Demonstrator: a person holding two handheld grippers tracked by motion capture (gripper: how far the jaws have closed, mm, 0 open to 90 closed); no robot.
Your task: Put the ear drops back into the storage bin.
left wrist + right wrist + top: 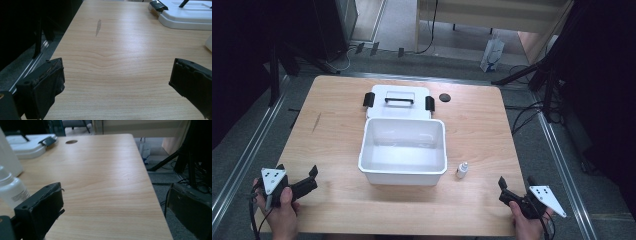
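Note:
An open white bin [403, 150] stands in the middle of the wooden table [337, 130], and nothing shows inside it. Its white lid [399, 101], with a black handle and latches, lies flat just behind it. A small white bottle [461, 170] stands upright by the bin's front right corner. My left gripper [298, 170] rests open near the table's front left corner, with bare wood between its jaws [117, 80]. At the front right corner my right gripper [516, 181] is open and holds nothing; the bottle [11, 190] stands left of its left jaw [115, 205].
A small black round disc [444, 97] lies on the table right of the lid. A grey smear [98, 27] marks the wood at the left. The table's right edge [150, 185] runs close beside my right gripper. Dark stands and cables surround the table on the floor.

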